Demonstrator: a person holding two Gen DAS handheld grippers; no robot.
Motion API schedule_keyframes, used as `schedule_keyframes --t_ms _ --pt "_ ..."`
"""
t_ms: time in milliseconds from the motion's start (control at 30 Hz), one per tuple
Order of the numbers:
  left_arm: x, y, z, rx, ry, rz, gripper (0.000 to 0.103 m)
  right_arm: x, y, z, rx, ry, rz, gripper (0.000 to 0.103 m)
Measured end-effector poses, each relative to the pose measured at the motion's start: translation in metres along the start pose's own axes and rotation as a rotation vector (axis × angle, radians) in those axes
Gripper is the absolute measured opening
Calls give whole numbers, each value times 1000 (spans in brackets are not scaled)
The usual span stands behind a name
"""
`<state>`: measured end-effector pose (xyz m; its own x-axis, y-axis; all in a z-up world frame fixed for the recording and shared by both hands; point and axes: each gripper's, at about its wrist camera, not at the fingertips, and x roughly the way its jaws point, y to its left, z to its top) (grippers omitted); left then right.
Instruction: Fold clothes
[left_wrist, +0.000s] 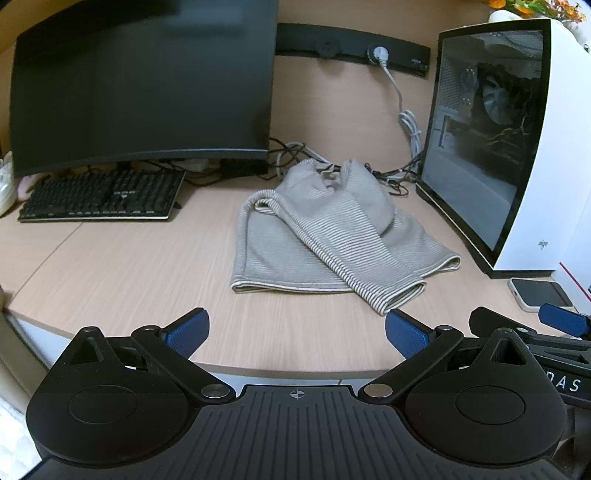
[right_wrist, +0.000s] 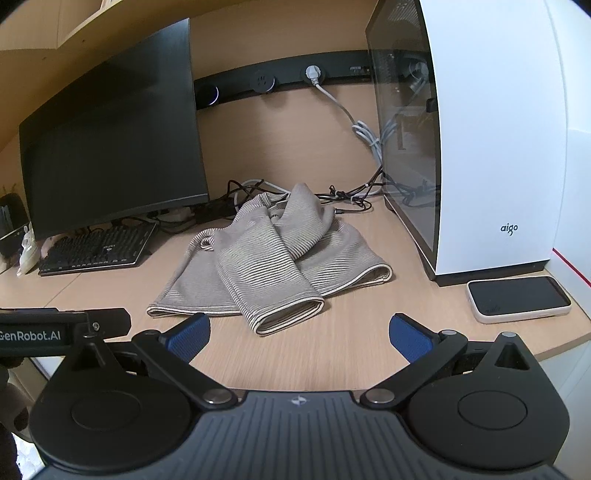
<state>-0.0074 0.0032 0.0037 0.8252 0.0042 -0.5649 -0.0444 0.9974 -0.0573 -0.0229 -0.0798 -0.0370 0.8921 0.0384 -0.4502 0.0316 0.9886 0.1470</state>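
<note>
A grey striped garment (left_wrist: 325, 229) lies rumpled on the wooden desk (left_wrist: 129, 266), one sleeve or leg crossed over the rest toward the front. My left gripper (left_wrist: 295, 328) hovers open just short of its near hem, nothing between the blue pads. In the right wrist view the same garment (right_wrist: 273, 258) sits ahead and slightly left. My right gripper (right_wrist: 299, 332) is open too, its fingers empty, close to the cuff's front edge. In the left wrist view the right gripper (left_wrist: 561, 321) shows at the far right edge.
A black monitor (left_wrist: 140, 92) and keyboard (left_wrist: 103, 195) stand at the back left. A white computer case (right_wrist: 480, 147) rises on the right, with a phone (right_wrist: 517, 299) lying before it. Tangled cables (right_wrist: 351, 195) run behind the garment. The desk's front edge (right_wrist: 369, 384) curves just below the fingers.
</note>
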Motion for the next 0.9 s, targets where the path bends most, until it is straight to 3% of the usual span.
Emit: schedule_keyframes --t_ms 900 --pt "3 2 -1 -3 12 -3 103 2 1 0 2 13 -8 103"
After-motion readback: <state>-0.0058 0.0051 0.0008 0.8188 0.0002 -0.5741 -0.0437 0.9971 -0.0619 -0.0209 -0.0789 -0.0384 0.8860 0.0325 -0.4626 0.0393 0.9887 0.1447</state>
